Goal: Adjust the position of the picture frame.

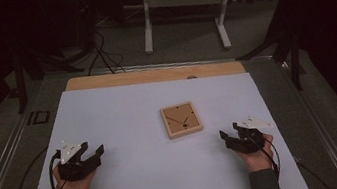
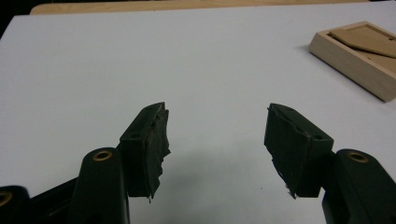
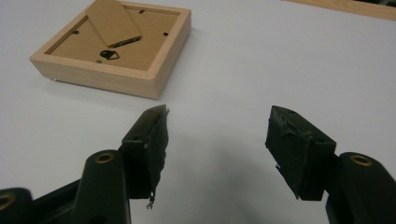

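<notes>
A pale wooden picture frame (image 1: 181, 120) lies face down near the middle of the white board (image 1: 123, 111), its brown backing and stand flap up. In the right gripper view the picture frame (image 3: 116, 44) lies ahead and to the left; in the left gripper view the picture frame (image 2: 359, 56) sits at the far right. My left gripper (image 1: 91, 150) rests at the board's left, open, nothing between its jaws. My right gripper (image 1: 229, 132) rests at the board's right, open and empty too. Both stand well apart from the frame.
A bare wooden strip (image 1: 153, 75) runs along the board's far edge. Beyond it stand a white table frame (image 1: 183, 1) and dark stands with cables on the floor. Metal rails (image 1: 0, 165) flank the table.
</notes>
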`<state>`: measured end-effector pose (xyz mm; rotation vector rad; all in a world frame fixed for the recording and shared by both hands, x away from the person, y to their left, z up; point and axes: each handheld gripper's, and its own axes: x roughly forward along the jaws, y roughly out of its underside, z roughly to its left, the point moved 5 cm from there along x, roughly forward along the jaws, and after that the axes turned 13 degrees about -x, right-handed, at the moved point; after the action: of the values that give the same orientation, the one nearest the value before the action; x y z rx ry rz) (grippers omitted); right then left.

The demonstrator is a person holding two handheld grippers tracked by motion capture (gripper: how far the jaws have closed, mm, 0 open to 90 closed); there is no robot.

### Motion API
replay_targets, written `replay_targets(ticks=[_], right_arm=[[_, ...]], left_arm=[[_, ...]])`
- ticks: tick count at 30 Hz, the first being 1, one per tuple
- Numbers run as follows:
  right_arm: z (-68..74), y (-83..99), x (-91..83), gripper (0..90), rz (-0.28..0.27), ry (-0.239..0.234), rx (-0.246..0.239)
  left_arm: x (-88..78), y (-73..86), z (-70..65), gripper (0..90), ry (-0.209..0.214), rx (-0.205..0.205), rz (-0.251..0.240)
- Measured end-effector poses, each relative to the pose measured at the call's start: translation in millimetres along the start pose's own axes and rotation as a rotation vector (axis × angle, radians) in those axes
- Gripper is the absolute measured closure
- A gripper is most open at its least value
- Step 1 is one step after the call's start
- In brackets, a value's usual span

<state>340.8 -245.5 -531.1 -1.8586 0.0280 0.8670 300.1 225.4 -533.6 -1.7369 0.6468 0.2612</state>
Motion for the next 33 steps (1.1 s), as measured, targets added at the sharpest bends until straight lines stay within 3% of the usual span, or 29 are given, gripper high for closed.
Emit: replay_targets(ticks=[4,8,12,22,30,33], right_arm=[[4.2,-4.3,2.0,40.8,-0.016,0.002,-0.009],[6.5,-7.6,3.6,41.9,-0.032,-0.001,0.008],[10.6,-10.1,5.4,44.0,-0.035,0.004,-0.006],[19.2,-21.1,10.0,50.3,-0.061,-0.003,-0.03],[29.4,-31.4,18.1,62.4,-0.083,-0.047,-0.038],[31.6,-32.6,19.8,62.5,-0.084,-0.05,-0.041]], left_arm=[[1.2,-0.5,-1.7,39.3,-0.027,0.042,-0.003],[2.5,-0.5,-2.0,39.2,-0.033,0.054,0.002],[2.9,-2.3,-3.1,39.8,-0.037,0.077,-0.004],[6.6,-3.1,-2.4,39.8,-0.041,0.091,0.001],[7.9,-2.6,-3.1,39.8,-0.048,0.101,0.002],[7.3,-3.1,-2.1,40.2,-0.054,0.098,-0.004]])
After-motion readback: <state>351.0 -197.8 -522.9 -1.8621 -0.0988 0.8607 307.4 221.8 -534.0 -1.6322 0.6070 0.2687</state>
